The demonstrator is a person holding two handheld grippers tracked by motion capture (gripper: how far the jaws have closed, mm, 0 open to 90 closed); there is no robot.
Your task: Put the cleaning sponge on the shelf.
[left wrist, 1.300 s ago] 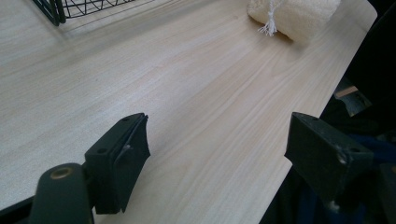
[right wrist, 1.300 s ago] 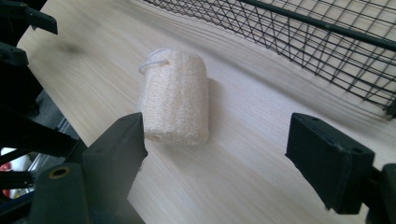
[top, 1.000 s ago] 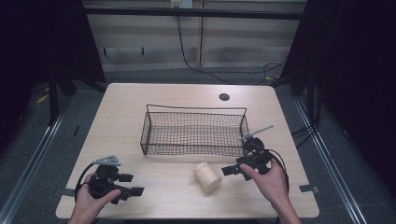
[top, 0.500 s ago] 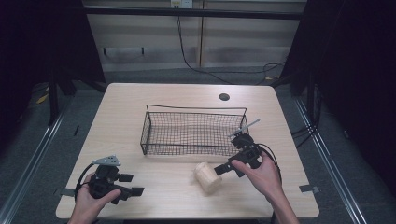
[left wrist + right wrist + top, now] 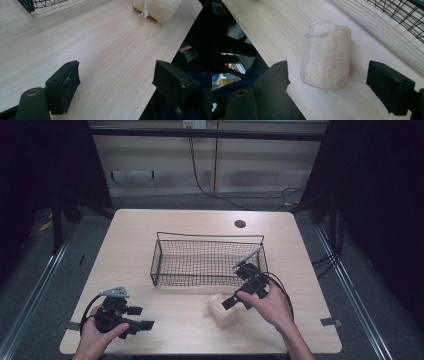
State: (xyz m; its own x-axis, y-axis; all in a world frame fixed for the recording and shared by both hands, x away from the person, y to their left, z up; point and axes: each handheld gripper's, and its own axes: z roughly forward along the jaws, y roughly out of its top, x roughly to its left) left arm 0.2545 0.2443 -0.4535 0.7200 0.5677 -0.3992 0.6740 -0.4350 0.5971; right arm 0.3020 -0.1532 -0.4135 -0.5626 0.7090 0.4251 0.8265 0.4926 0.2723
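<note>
A cream loofah sponge [image 5: 221, 310] with a white string loop lies on its side on the wooden table [image 5: 190, 330], just in front of a black wire basket [image 5: 207, 261]. My right gripper [image 5: 231, 301] hovers right beside the loofah [image 5: 327, 60], open, its jaws wide to either side with the sponge ahead between them, not touching. Near the table's front left edge my left gripper [image 5: 139, 319] is open with only bare wood between its jaws; the loofah [image 5: 157, 8] shows far off at the top of its view.
The basket's corner [image 5: 37, 3] and its mesh wall [image 5: 402, 15] stand close behind the loofah. A small dark round hole [image 5: 240, 224] sits at the table's far side. The table's front edge runs just beyond the sponge.
My right gripper has moved left and forward toward the loofah, ending with its open jaws beside it. The left gripper has stayed put.
</note>
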